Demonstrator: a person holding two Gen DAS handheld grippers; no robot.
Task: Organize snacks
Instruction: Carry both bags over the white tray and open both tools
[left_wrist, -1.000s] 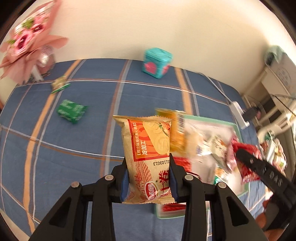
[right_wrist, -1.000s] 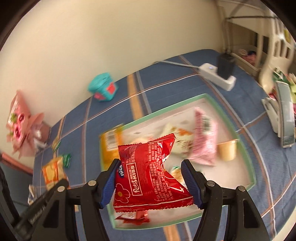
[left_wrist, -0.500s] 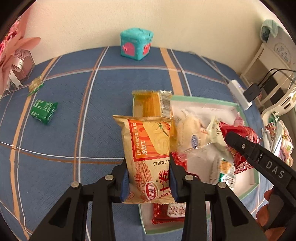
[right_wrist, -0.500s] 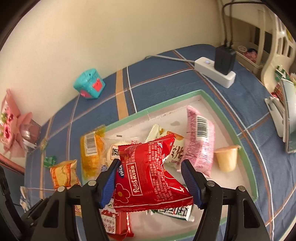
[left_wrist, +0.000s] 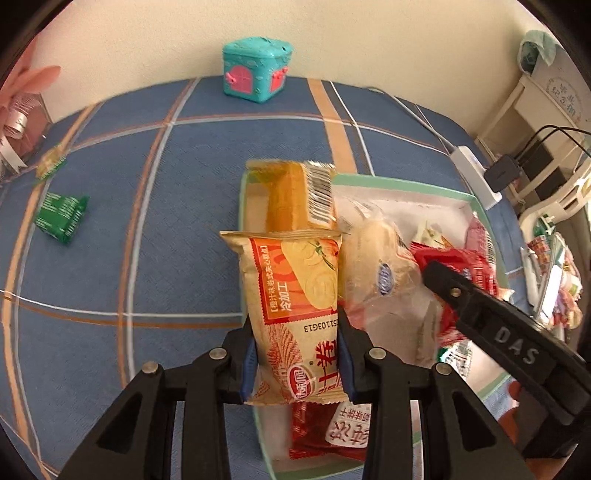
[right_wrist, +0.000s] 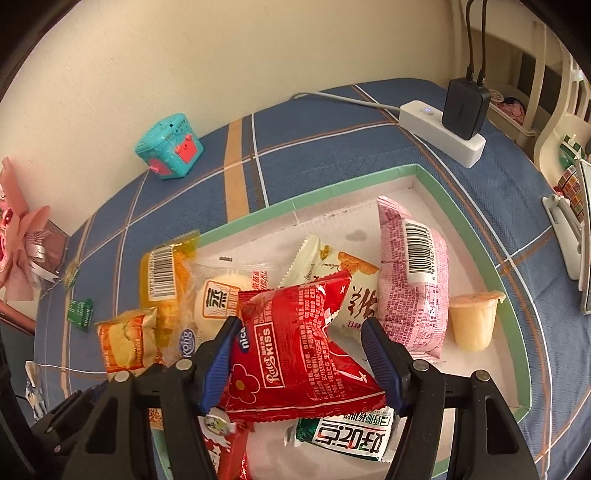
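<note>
- Worktop (left_wrist: 110, 258): blue cloth, checked with orange and white stripes, set against a cream wall (right_wrist: 184, 55).
- Tray (right_wrist: 332, 188): green-rimmed, white inside, holding mixed snacks.
- Left claw (left_wrist: 295, 354): clenched on a tan biscuit packet (left_wrist: 291, 295) above the tray's left edge.
- Right claw (right_wrist: 303, 354): clenched on a red wafer packet (right_wrist: 295, 343) above the tray.
- Teal box (left_wrist: 256, 74): by the wall.
- Green packet (left_wrist: 61, 218): loose on the cloth.
- Power strip (right_wrist: 439, 133): right, far side.

A tray (right_wrist: 424, 173) on the surface (right_wrist: 332, 147) holds snack packets, with a jelly cup (right_wrist: 472, 321) at its right edge. Behind the tray, by the wall, a toy chest (right_wrist: 168, 147) stands left and a power strip (right_wrist: 439, 134) right.
</note>
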